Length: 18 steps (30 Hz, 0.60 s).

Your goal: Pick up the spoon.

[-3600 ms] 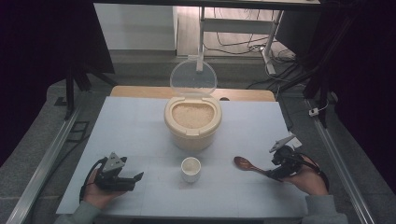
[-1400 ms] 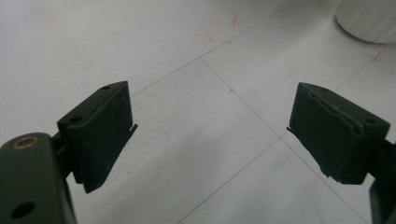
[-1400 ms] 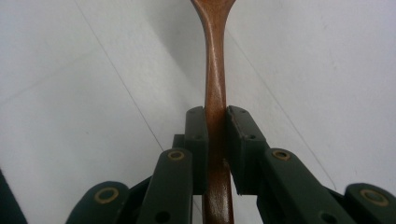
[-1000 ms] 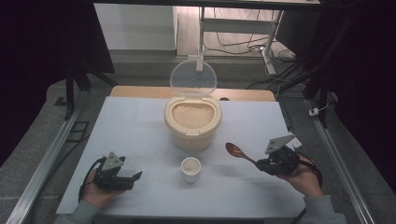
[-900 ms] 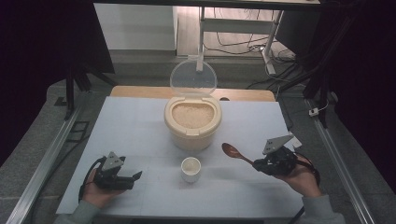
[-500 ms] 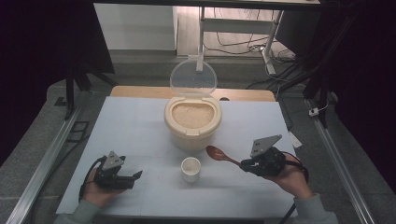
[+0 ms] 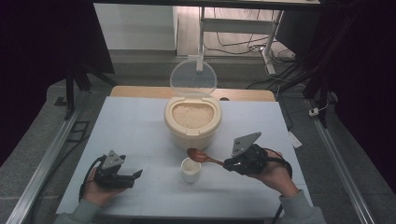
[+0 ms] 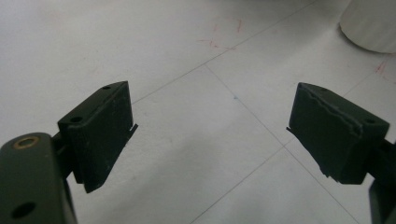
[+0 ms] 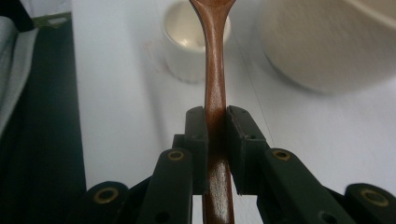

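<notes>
Wooden spoon [image 7: 201, 156]: clamped by its handle between the jaws of your right gripper [image 7: 229, 164], its bowl held left of the tool, above the small white cup [image 7: 190, 169] and just near of the rice container [image 7: 192, 120]. Your left gripper [image 7: 133, 175] rests near-left with jaws apart, holding nothing.

The left gripper [image 7: 133, 176] rests near the table's front-left corner, jaws wide apart. The right gripper [image 7: 228, 164] hovers front-right, jaws clamped.
</notes>
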{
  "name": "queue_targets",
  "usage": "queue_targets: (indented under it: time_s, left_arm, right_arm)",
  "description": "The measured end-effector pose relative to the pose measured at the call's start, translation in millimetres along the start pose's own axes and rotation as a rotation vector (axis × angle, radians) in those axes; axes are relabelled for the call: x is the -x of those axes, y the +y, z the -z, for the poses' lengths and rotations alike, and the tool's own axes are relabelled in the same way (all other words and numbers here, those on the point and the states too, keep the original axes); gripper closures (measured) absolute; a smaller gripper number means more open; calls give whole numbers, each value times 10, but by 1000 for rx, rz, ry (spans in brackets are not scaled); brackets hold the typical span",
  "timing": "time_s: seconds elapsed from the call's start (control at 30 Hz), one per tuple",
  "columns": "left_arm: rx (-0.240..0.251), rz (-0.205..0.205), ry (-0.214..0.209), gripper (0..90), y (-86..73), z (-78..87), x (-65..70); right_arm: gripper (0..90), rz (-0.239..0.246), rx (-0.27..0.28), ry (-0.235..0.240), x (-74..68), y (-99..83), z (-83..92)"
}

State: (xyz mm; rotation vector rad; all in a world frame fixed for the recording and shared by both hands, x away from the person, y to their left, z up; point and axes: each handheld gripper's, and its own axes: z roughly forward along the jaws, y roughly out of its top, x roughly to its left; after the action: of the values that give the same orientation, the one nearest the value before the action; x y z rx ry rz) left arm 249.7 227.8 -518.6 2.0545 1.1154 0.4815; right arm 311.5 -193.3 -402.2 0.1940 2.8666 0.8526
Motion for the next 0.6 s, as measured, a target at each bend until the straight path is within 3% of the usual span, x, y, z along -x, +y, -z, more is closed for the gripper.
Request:
queue_targets:
  time_s: [0.23, 0.53, 0.6]
  left_arm:
    - [2, 1, -2, 138, 3, 1, -8]
    - [14, -6, -3, 141, 35, 39, 11]
    - [27, -24, -16, 143, 123, 100, 38]
  right_arm:
    - [784, 44, -9, 36, -40, 243, -183]
    - [784, 70, -23, 50, -50, 337, -323]
    - [784, 69, -27, 45, -43, 335, -333]
